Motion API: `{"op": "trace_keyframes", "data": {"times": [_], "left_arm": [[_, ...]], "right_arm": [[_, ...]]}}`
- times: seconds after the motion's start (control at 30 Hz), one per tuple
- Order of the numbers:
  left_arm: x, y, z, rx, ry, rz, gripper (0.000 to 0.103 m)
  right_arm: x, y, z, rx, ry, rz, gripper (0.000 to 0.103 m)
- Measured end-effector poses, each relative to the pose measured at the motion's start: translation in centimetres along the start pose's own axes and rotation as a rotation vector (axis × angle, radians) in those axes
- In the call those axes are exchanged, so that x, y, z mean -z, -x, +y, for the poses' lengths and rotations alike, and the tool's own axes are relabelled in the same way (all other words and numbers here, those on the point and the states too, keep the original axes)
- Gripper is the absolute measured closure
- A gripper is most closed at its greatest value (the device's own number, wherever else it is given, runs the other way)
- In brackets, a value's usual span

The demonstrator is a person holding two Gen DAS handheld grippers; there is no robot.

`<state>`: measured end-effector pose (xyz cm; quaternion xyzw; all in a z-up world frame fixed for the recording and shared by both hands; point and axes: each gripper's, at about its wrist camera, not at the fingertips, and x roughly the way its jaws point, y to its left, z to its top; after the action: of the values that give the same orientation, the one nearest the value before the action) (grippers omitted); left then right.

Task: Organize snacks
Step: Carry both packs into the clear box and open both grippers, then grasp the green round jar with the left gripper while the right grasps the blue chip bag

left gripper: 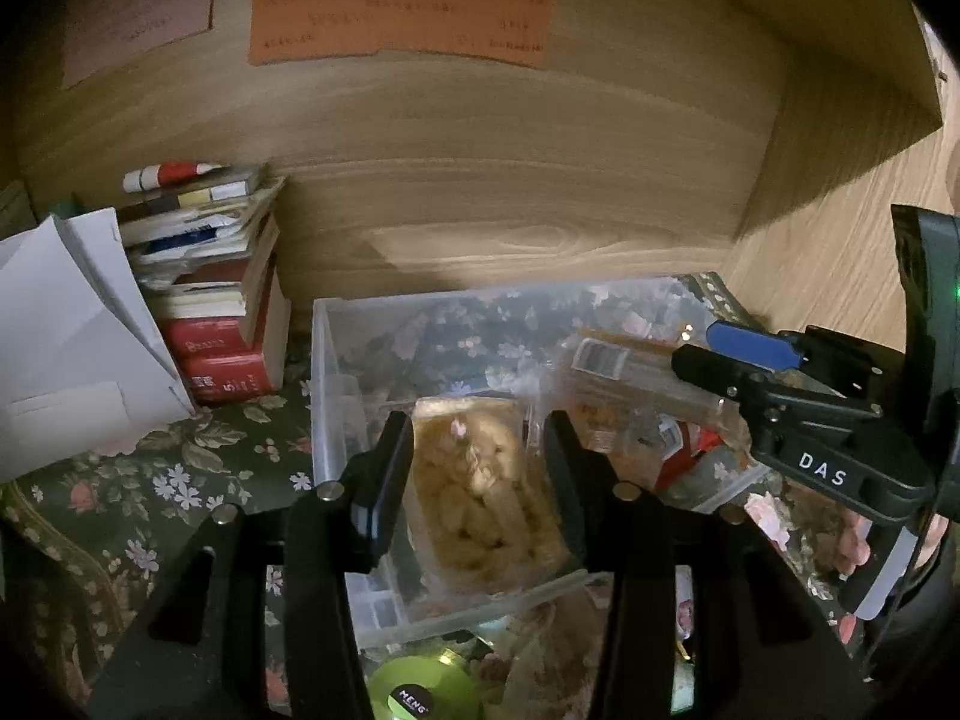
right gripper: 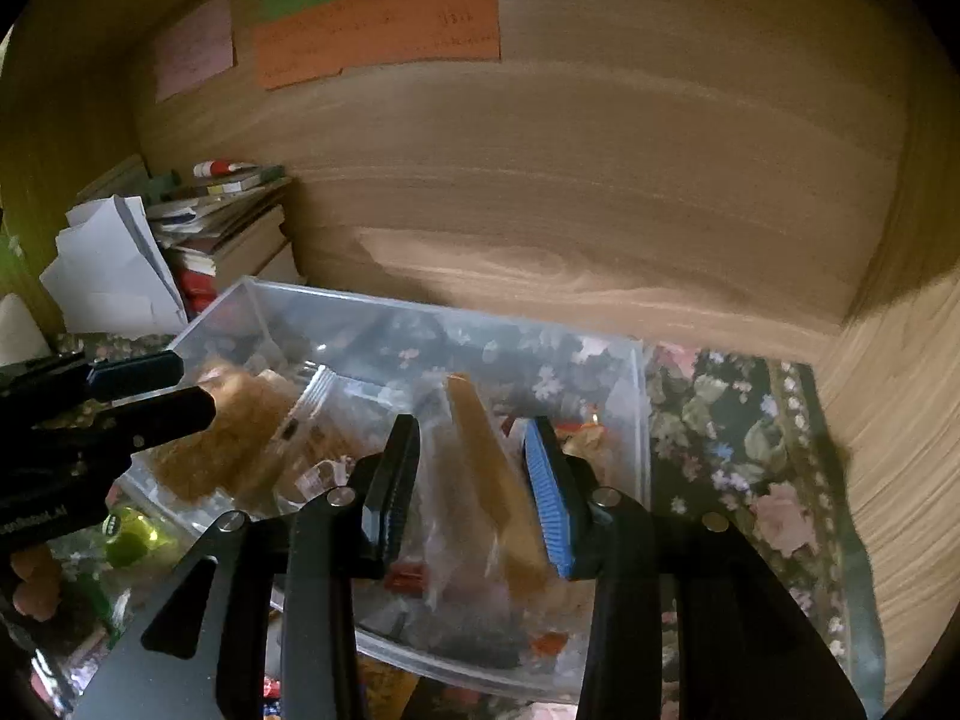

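Left wrist view: left gripper [left gripper: 480, 468] fingers clamp a clear snack bag [left gripper: 486, 492] of golden pieces over the bin [left gripper: 324, 396]. Right gripper [right gripper: 474, 480] fingers squeeze a thin tan packet [right gripper: 486, 468], also above the bin. Crinkly film could slip, or a bag could catch the bin's rim and spill. Readable writing: "DAS" on the right gripper, "MENG" on a green lid [left gripper: 414, 696] below the fingers.
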<state>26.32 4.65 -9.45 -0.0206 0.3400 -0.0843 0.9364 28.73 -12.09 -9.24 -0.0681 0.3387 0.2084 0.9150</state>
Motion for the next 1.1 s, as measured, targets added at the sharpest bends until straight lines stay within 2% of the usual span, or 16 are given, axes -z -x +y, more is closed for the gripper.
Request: {"op": "trace_keyframes", "data": {"times": [0.17,0.23,0.43,0.5,0.63,0.87,1.1], "left_arm": [[-0.1,2.1,0.1,-0.006,-0.001,-0.033,0.058],[-0.1,3.3,0.2,-0.009,0.001,-0.053,0.057],[1.0,6.3,1.0,-0.038,0.013,-0.081,0.051],[1.7,6.7,1.4,-0.044,0.022,-0.072,0.05],[3.4,7.2,2.2,-0.065,0.035,-0.044,0.05],[6.7,7.1,3.6,-0.074,0.066,0.025,0.05],[9.4,7.0,3.6,-0.068,0.064,0.079,0.05]], "right_arm": [[-0.3,1.1,0.0,-0.006,-0.002,-0.013,0.058],[-0.4,1.9,0.0,-0.019,-0.008,-0.027,0.048],[0.2,4.3,0.2,-0.022,0.006,-0.031,0.046],[0.7,5.1,0.4,-0.031,0.009,-0.032,0.045],[1.9,6.7,0.9,-0.047,0.005,-0.043,0.036],[4.3,8.0,1.7,-0.088,-0.009,-0.018,0.035],[7.1,7.7,2.7,-0.157,-0.048,0.057,0.031]]}}
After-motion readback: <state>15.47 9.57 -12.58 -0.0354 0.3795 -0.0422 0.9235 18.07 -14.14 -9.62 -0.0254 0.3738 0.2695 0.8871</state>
